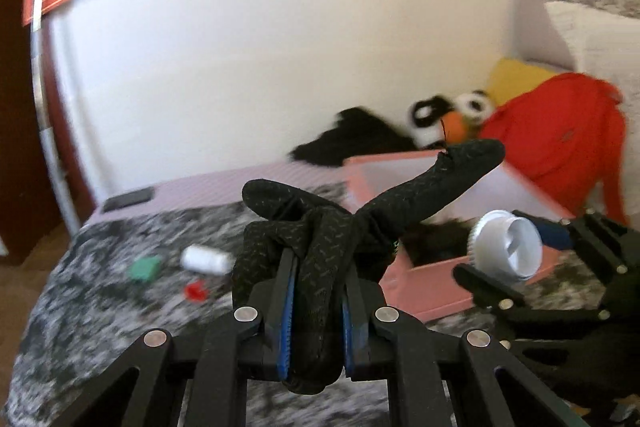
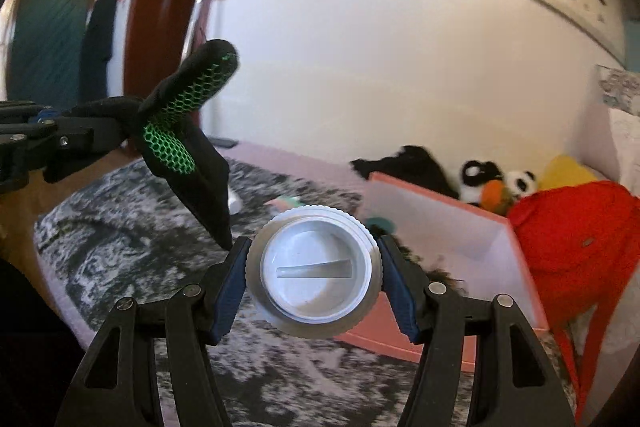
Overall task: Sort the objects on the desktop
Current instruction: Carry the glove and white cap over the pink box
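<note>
My left gripper (image 1: 316,311) is shut on a black glove (image 1: 320,239), held above the grey patterned cover; the glove's green honeycomb palm shows in the right wrist view (image 2: 176,131). My right gripper (image 2: 314,269) is shut on a white round ribbed lid (image 2: 314,269), also seen in the left wrist view (image 1: 506,245), near the front edge of the open pink box (image 1: 440,283). The box (image 2: 440,223) holds dark items.
A white small bottle (image 1: 206,259), a green block (image 1: 145,267) and a small red piece (image 1: 195,291) lie on the cover. A black phone (image 1: 128,199) lies on the pink sheet. A red bag (image 2: 580,243), panda plush (image 2: 520,183) and black cloth (image 2: 408,163) sit behind the box.
</note>
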